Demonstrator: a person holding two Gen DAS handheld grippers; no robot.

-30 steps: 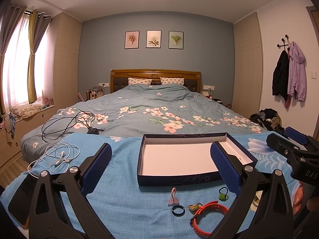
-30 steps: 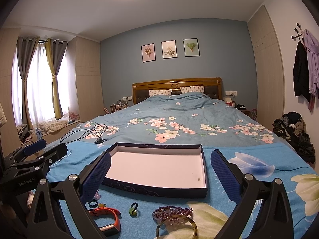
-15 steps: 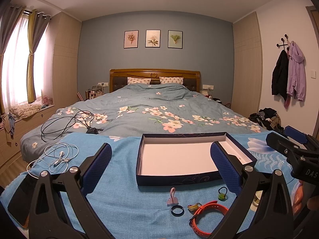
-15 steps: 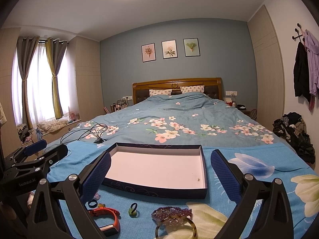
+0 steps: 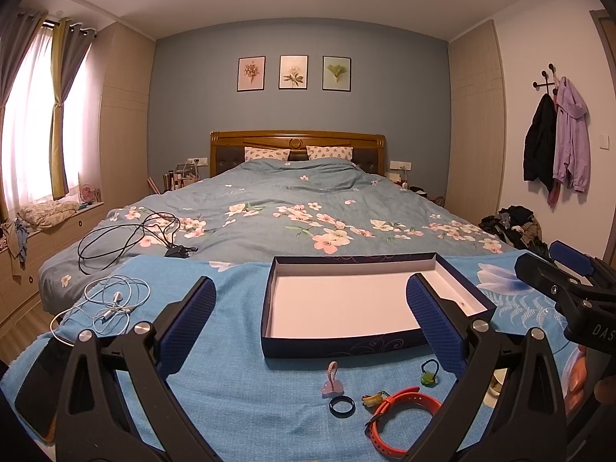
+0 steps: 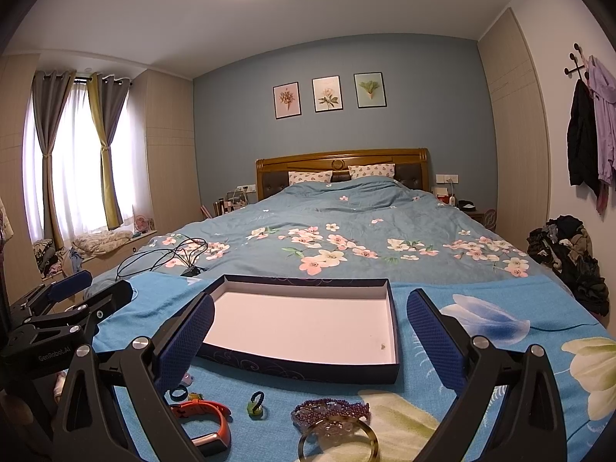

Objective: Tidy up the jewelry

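A shallow dark-blue box (image 5: 346, 344) (image 6: 300, 365) with a white inside lies empty on the blue cloth. In front of it lie a pink pendant (image 5: 333, 383), a dark ring (image 5: 342, 406) (image 6: 178, 392), an orange band (image 5: 400, 410) (image 6: 210, 421), a green charm (image 5: 428, 375) (image 6: 256, 408), a purple beaded piece (image 6: 331, 410) and a gold bangle (image 6: 338, 442). My left gripper (image 5: 312, 329) hangs open above the pieces. My right gripper (image 6: 310, 340) is open too, over the beads and bangle.
White earphones (image 5: 111, 300) and a dark phone (image 5: 42, 377) lie on the cloth at the left. A black cable (image 5: 131, 238) (image 6: 169, 256) sprawls on the floral duvet behind. Clothes are piled on the floor at the right (image 6: 569, 254).
Both views have shifted very slightly. Both grippers stay open and nothing on the cloth has moved.
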